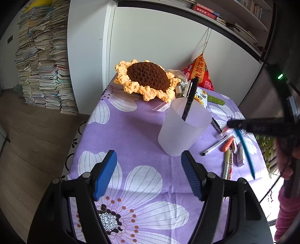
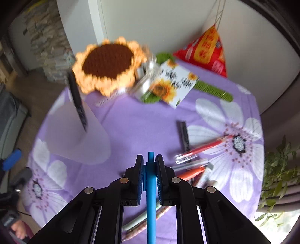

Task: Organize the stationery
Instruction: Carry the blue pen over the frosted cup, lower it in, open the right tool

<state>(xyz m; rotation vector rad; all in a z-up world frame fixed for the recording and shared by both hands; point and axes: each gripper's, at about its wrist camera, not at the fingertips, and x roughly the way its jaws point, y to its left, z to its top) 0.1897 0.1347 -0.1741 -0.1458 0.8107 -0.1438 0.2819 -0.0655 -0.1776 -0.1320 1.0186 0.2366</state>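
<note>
One red pouch point(image 1: 198, 72), gold Chinese lettering

Crocheted sunflower point(image 1: 145, 79) sits at far end of table point(image 1: 131, 131), which has a purple floral cloth; a red pouch point(image 1: 199, 72) hangs by the white cabinet point(image 1: 150, 37), w/ a sunflower card point(image 2: 173, 84) near it. Tall paper stacks point(image 1: 43, 62) stand on wood floor point(image 1: 28, 140) at left. Books on shelf point(image 1: 234, 16) above, plant point(image 2: 277, 169) at right.

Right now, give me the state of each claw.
Left claw: open, holding nothing.
Right claw: shut on the blue pen.
</note>
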